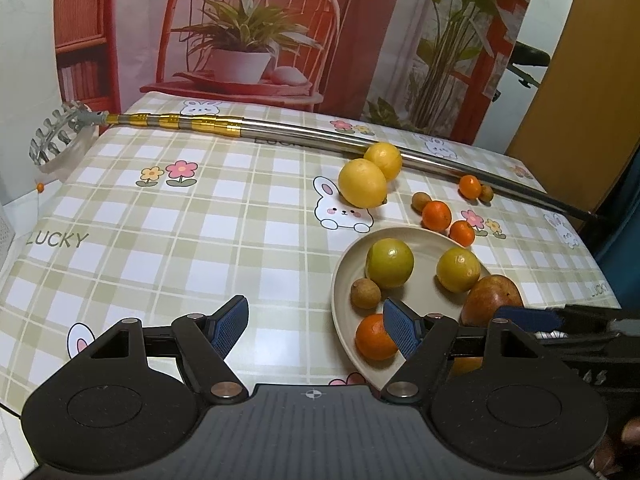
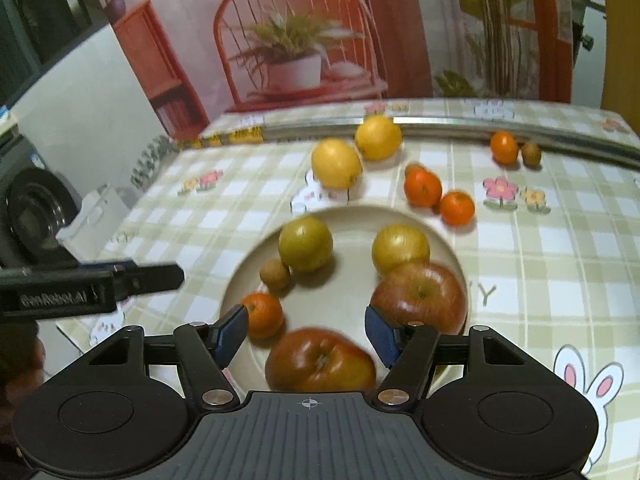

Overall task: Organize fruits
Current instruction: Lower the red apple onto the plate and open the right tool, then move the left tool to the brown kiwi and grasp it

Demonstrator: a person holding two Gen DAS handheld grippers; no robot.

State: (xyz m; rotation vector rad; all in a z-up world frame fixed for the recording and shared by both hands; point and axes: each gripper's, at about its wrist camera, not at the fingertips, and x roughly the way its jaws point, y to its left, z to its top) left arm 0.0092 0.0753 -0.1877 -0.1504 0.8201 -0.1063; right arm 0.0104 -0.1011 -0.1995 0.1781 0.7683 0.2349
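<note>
Backdrop: printed scene of a red chair (image 1: pixel 248 36) and potted plant behind the table; a white wall at left
Table: green-checked cloth (image 1: pixel 160 232) with rabbits, flowers and the word LUCKY; a long metal pole (image 1: pixel 320 132) with gold bands lies across the far side
Plate: beige plate (image 1: pixel 340 280) near the front right; on it two yellow-green citrus (image 1: pixel 389 263), one small brown fruit (image 1: pixel 365 293), one tangerine (image 1: pixel 375 337) and two red apples (image 2: pixel 418 296), one apple against the far right citrus, the other at the near rim
Loose fruit: two lemons (image 1: pixel 362 183) touching each other beyond the plate, the far one against the pole; two tangerines on the cloth (image 1: pixel 437 215) just past the rim, a small brown fruit beside them; another tangerine and brown fruit by the pole at right
Left gripper: left gripper (image 1: pixel 316 330) hovers wide open over the cloth at the plate's left edge; nothing between its blue pads (image 1: pixel 230 326); its right pad overlaps the plate tangerine in view
Right gripper: right gripper (image 2: pixel 306 334) spread wide over the plate's near side; the near apple sits between the pads, neither pad seen touching it; view slightly blurred
</note>
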